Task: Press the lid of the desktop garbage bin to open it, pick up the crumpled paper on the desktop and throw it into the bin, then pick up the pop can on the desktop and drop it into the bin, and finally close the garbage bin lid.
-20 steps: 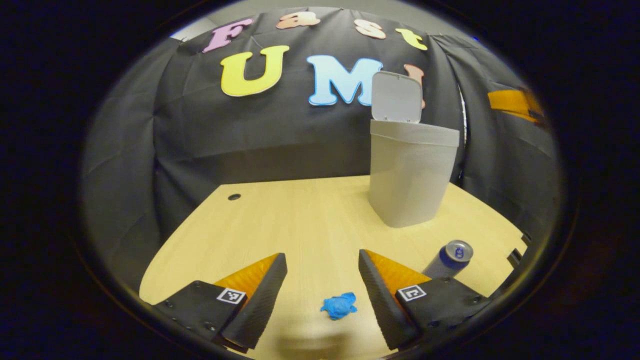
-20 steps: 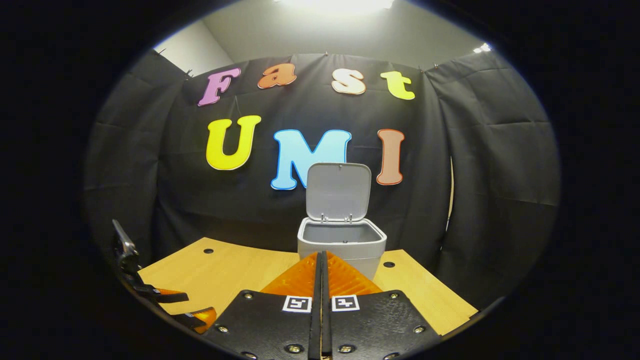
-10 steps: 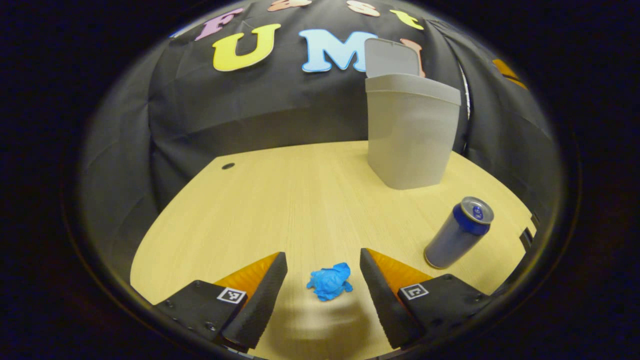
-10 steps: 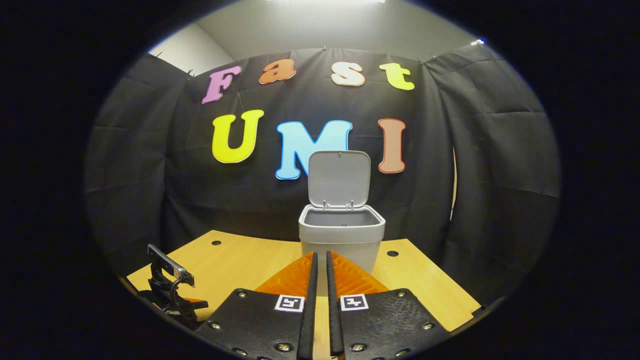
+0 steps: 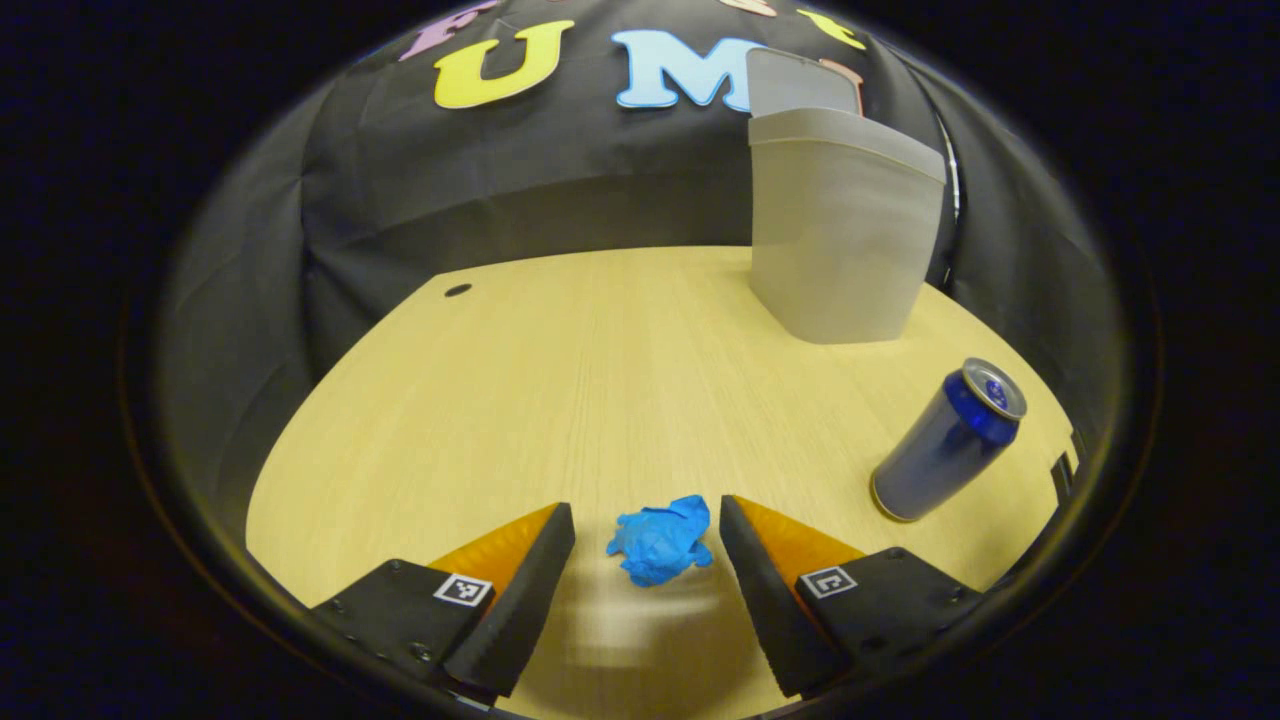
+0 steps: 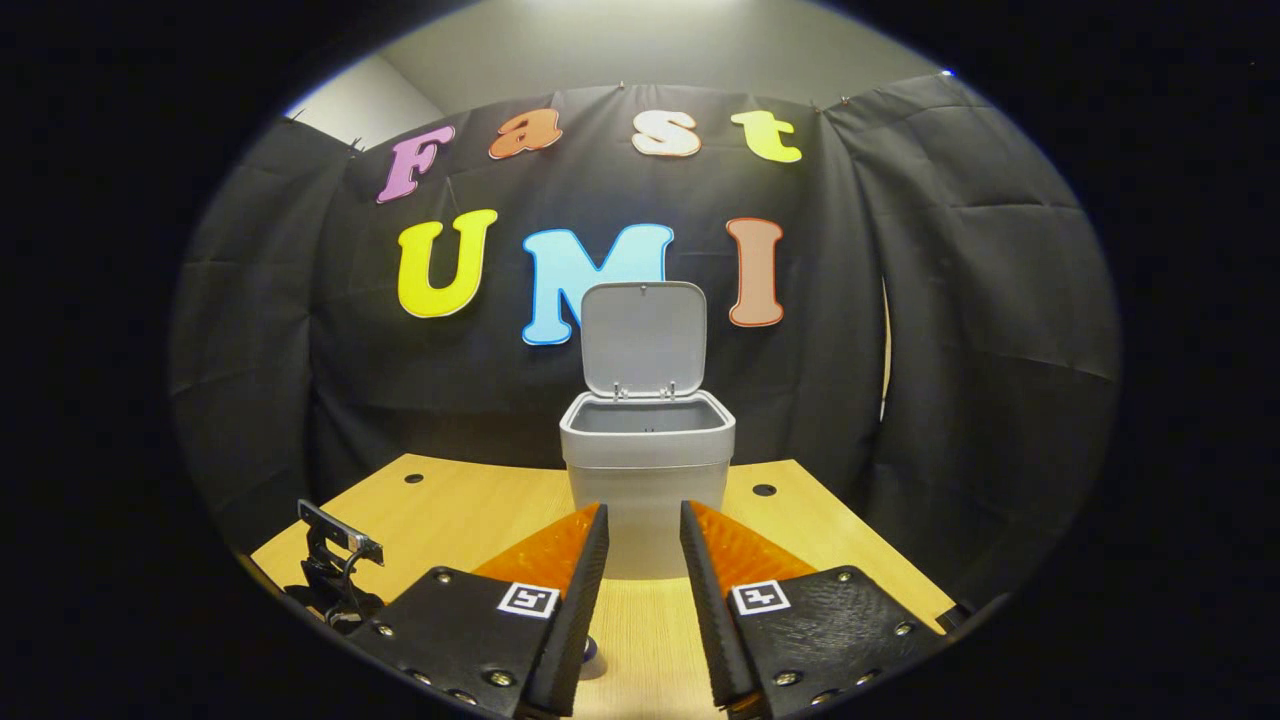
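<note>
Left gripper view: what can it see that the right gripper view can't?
Left gripper view: the blue paper lying between the open left gripper fingers, and the can standing on the table. Right gripper view: a look down into the bin, past the open right gripper. Both: the bin, its raised lid and the table.

desk [image 5: 520, 380] – wood | on it – bin [image 5: 840, 240], pop can [image 5: 945, 440], crumpled paper [image 5: 660, 540]
</note>
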`<action>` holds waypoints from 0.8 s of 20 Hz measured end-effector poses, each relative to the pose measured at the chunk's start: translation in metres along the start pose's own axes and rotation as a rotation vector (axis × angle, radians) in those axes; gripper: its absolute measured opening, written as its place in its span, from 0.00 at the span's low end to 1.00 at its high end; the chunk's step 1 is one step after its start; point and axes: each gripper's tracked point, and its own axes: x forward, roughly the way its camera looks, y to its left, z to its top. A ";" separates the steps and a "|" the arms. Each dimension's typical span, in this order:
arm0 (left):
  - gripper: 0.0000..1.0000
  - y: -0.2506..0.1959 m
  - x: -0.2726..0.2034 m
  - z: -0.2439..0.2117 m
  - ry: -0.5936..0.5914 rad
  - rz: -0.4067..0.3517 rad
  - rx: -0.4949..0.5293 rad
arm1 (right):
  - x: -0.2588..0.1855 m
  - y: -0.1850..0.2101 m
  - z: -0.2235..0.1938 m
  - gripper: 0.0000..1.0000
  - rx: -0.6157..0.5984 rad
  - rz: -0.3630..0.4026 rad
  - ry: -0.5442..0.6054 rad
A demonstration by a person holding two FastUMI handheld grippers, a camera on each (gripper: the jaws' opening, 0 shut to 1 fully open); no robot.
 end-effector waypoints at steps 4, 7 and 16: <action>1.00 0.000 0.005 -0.006 0.022 -0.004 0.004 | 0.003 0.002 -0.003 0.61 -0.014 0.012 0.009; 0.99 -0.001 0.008 -0.013 0.044 -0.009 0.008 | 0.007 0.004 -0.006 0.66 -0.017 0.017 0.018; 0.59 -0.004 0.016 -0.018 0.083 -0.014 -0.025 | 0.007 0.002 -0.007 0.67 -0.044 0.022 0.024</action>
